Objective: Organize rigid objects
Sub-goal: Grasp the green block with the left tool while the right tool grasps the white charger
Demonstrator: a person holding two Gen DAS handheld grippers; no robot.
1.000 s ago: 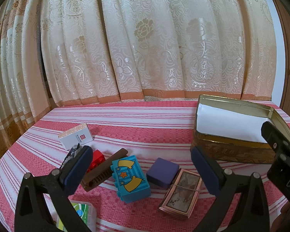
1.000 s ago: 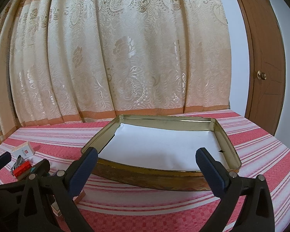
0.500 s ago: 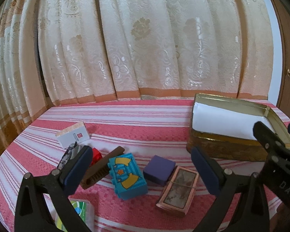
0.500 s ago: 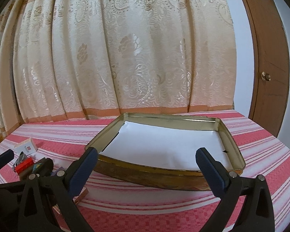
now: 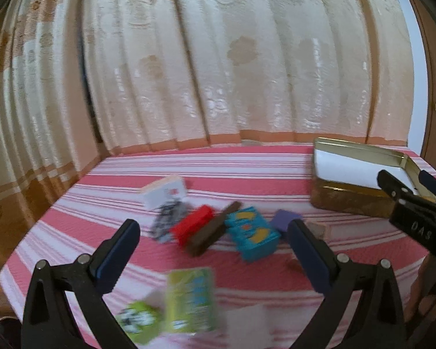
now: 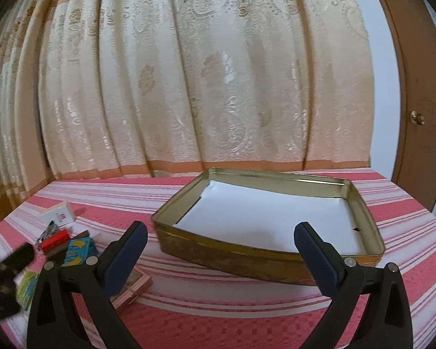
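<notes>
A cream curtain [image 5: 218,58] backs the pink striped tablecloth [image 5: 247,163]. Step in hand, by judgement: selecting a first item. The left gripper [image 5: 212,247], jaws wide and empty, faces the red block [image 5: 193,226] at 12 o'clock. The right gripper [image 6: 218,247], equally spread and empty, faces the unfilled gold tin [image 6: 218,244] at 12 o'clock.

I am in a home, by the look of it a lived-in room. Ahead of me hangs a cream floor-length curtain with woven flowers and an orange border band [image 6: 218,87], pleated across the whole wall. At my right stands a brown wooden door with a round brass knob [image 6: 421,133]. The surface below me is dressed in a pink and white striped woven cloth [image 6: 247,314], and on it sits an old gold-coloured tin box lined with white paper [image 6: 218,247], a household keepsake sort of thing.
</notes>
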